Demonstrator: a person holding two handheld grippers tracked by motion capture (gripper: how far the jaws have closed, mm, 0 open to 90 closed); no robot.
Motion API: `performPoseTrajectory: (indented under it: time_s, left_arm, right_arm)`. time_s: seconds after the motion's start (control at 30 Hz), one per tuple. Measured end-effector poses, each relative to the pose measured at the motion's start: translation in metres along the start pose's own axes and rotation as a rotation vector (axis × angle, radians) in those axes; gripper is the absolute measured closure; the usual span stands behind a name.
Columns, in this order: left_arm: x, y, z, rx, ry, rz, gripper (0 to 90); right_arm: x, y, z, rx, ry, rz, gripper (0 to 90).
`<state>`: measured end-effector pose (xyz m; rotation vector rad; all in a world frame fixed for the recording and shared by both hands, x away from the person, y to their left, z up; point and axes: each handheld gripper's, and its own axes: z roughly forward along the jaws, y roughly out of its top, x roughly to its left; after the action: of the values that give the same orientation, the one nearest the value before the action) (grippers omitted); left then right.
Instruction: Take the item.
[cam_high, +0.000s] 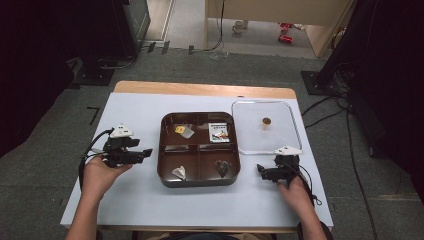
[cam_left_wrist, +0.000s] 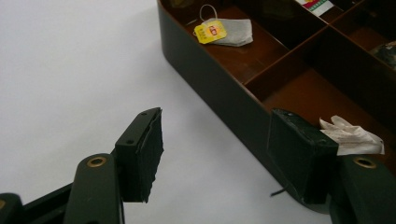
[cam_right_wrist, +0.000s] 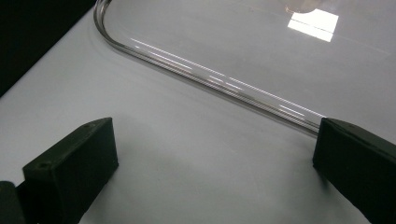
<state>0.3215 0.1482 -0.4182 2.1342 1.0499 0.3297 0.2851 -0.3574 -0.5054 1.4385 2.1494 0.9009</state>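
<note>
On the white table (cam_high: 140, 195) sit one brown tray (cam_high: 198, 181) with four compartments and one clear lid (cam_high: 295, 131) just beside its right edge. Each compartment holds one thing: a yellow-tagged tea bag (cam_left_wrist: 224, 31) far left, a printed packet (cam_high: 219, 132) far right, a crumpled white wrapper (cam_left_wrist: 351, 136) near left, a dark crumpled piece (cam_high: 223, 167) near right. Two grippers: the left gripper (cam_left_wrist: 215, 154), jaws apart and empty, by the tray's left wall; the right gripper (cam_right_wrist: 210, 172), jaws apart, at the lid's near rim. Bare tabletop lies along the near edge.
</note>
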Motion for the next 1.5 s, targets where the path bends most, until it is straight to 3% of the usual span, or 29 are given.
performPoseTrajectory:
  time_s: [0.33, 0.7, 0.87, 1.03, 1.5]
  left_arm:
    - [-0.021, 0.014, -0.001, -0.019, -0.050, 0.074, 38.4]
    - [-0.044, 0.023, 0.008, -0.030, -0.103, 0.157, 42.0]
    - [-0.056, 0.024, 0.019, -0.007, -0.139, 0.198, 43.8]
    - [-0.064, 0.021, 0.032, 0.022, -0.159, 0.211, 45.5]
    - [-0.078, 0.011, 0.053, 0.125, -0.224, 0.287, 47.9]
  right_arm:
    - [0.000, 0.000, 0.000, 0.000, 0.000, 0.001, 0.0]
    - [0.000, 0.000, 0.000, 0.000, 0.001, 0.002, 0.0]
    - [0.000, 0.000, 0.000, 0.000, 0.001, 0.001, 0.0]
    - [0.000, 0.000, 0.000, 0.000, 0.000, 0.000, 0.0]
    - [0.000, 0.000, 0.000, 0.000, 0.000, -0.001, 0.0]
